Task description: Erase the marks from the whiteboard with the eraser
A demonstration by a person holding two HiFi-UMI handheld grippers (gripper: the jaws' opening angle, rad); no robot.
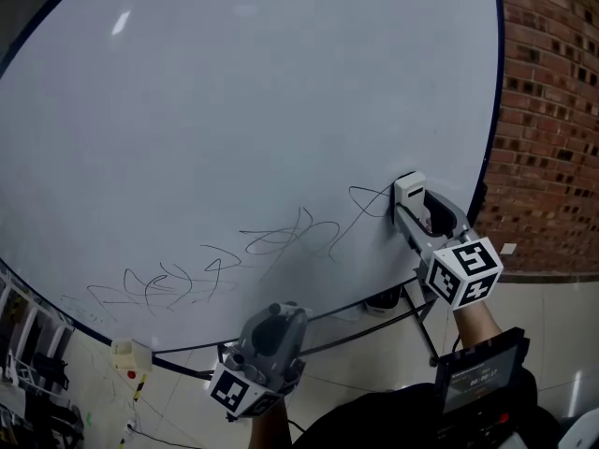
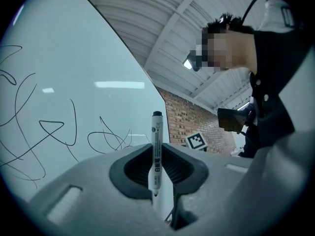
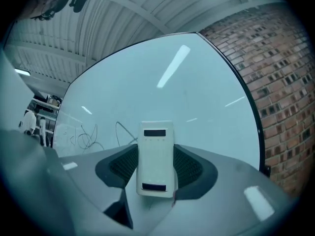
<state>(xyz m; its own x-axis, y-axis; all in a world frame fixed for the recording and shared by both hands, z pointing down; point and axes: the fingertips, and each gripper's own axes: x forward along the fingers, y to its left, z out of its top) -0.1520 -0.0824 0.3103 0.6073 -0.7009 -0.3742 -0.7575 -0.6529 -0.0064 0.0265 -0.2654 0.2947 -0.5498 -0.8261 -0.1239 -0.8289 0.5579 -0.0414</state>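
My right tongs [image 3: 156,165] clamp the eraser [image 3: 156,149] by its sides: light, stiff, probably touching the whiteboard [image 1: 234,110]; left tongs [image 2: 156,170] pinch a marker [image 2: 156,139].

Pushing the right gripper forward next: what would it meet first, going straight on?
The whiteboard: the eraser in the right gripper points at it beside the rightmost scribble. It may already touch; depth is unclear.
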